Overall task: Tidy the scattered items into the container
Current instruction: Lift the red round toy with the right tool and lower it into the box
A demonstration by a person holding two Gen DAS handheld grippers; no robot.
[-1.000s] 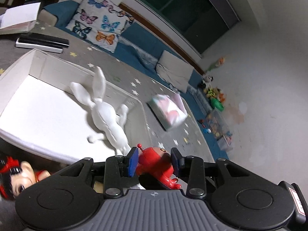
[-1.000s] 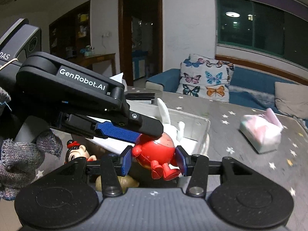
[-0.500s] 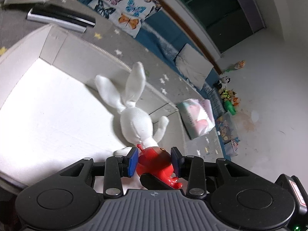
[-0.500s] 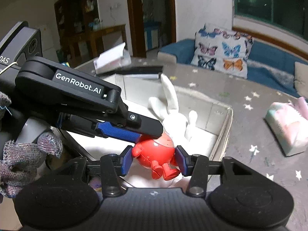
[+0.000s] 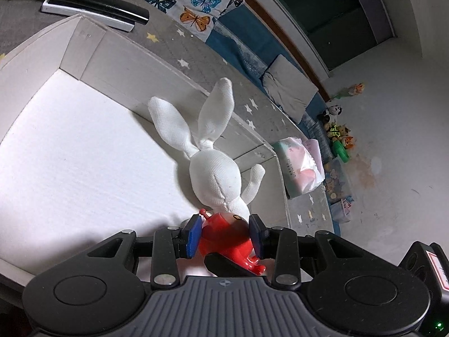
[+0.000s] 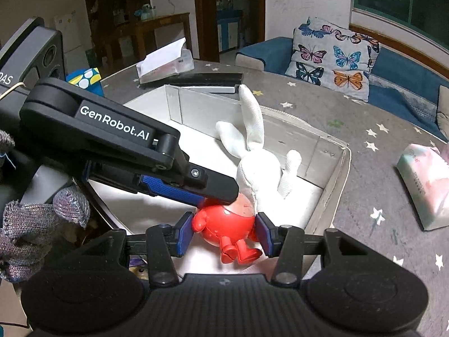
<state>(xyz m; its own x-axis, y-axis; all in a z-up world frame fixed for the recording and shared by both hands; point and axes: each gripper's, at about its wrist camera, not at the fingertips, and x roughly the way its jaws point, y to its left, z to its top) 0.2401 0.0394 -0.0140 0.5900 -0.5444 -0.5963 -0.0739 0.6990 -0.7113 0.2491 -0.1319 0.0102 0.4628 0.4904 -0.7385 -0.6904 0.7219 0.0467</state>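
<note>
Both the left claw [image 5: 226, 234] and the right claw [image 6: 223, 234] pinch the red toy [image 6: 226, 220] across its round body, low over the white box [image 5: 84, 53] beside the plush rabbit [image 5: 214, 177]. It looks like hard, light, slick plastic, so the body's widest part probably grips safest.

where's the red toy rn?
Red toy is pinched by both grippers, left and right, low centre in both wrist views, over the white box beside the white bunny.

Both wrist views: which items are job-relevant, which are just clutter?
Job:
red toy figure, held by both the left gripper and the right gripper
white plush rabbit
white box

Lying about:
tissue pack
butterfly pillow
black-and-white flat case
</note>
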